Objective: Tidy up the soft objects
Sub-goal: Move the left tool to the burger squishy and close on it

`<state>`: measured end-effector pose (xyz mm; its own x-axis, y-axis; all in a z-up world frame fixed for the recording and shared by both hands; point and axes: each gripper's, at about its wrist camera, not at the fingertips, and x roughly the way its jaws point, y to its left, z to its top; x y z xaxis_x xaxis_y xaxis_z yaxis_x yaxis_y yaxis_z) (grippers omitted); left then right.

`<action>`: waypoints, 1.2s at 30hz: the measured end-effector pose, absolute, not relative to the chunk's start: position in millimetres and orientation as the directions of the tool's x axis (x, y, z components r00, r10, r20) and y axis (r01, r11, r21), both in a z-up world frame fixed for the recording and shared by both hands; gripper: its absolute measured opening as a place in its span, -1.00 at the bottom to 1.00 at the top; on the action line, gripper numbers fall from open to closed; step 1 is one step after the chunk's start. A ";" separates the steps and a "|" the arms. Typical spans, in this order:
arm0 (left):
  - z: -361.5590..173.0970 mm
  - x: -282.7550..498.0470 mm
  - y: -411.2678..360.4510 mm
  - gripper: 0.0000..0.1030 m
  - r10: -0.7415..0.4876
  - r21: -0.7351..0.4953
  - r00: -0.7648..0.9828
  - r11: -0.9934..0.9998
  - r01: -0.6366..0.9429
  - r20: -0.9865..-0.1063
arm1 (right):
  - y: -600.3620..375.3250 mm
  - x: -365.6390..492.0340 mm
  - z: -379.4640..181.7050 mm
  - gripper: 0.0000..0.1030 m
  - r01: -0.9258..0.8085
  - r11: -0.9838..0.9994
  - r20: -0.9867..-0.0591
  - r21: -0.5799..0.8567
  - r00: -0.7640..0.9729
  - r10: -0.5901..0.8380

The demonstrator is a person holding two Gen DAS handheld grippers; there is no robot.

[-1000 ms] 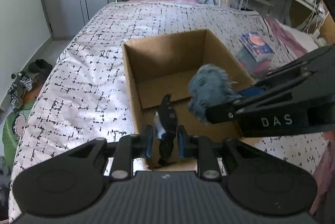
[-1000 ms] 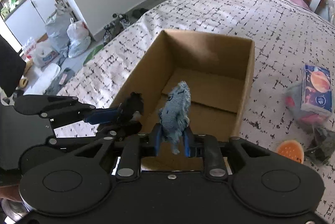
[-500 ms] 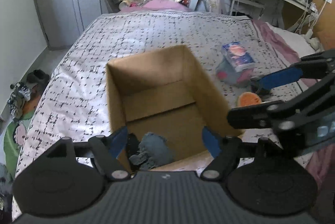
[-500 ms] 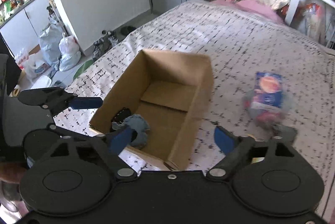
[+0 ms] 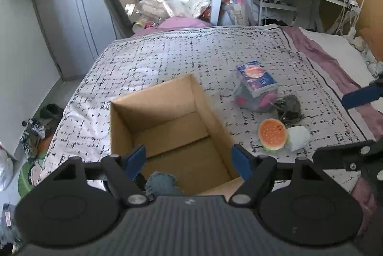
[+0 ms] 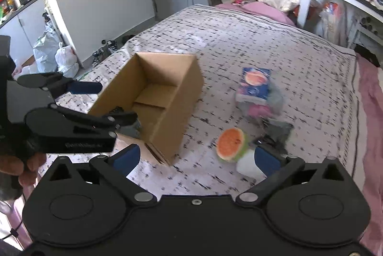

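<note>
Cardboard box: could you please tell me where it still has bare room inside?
The cardboard box has bare floor across its far half and right side. Its near left corner holds the blue fuzzy item. Outside, right of the box, the burger plush and tissue pack crowd the bedspread.

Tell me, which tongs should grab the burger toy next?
Probably the right tongs: open, with the burger toy lying just ahead between their tips. The left tongs, also open, hover over the box.
</note>
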<state>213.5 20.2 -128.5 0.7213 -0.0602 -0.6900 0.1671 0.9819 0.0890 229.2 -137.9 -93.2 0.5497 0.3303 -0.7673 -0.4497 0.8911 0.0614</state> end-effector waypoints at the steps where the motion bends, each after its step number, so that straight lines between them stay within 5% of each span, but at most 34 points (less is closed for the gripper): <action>1: -127.5 213.9 16.2 0.50 -0.064 0.091 0.720 0.981 0.174 -0.691 | -144.6 226.8 -93.7 1.00 -0.443 0.894 -0.765 0.063 0.554 0.328; 11: -113.4 218.5 -23.9 0.50 -0.128 0.084 0.704 0.962 0.259 -0.699 | -197.8 221.5 -102.4 0.97 -0.345 0.929 -0.759 0.133 0.567 0.319; 28: -132.2 244.1 -81.0 0.48 -0.241 -0.004 0.608 0.931 0.364 -0.757 | -241.8 236.4 -133.1 0.13 -0.228 0.935 -0.778 0.270 0.521 0.352; 36: -146.2 266.1 -80.2 0.42 -0.244 -0.060 0.578 0.946 0.318 -0.779 | -237.8 257.0 -153.2 0.08 -0.215 0.931 -0.787 0.296 0.498 0.365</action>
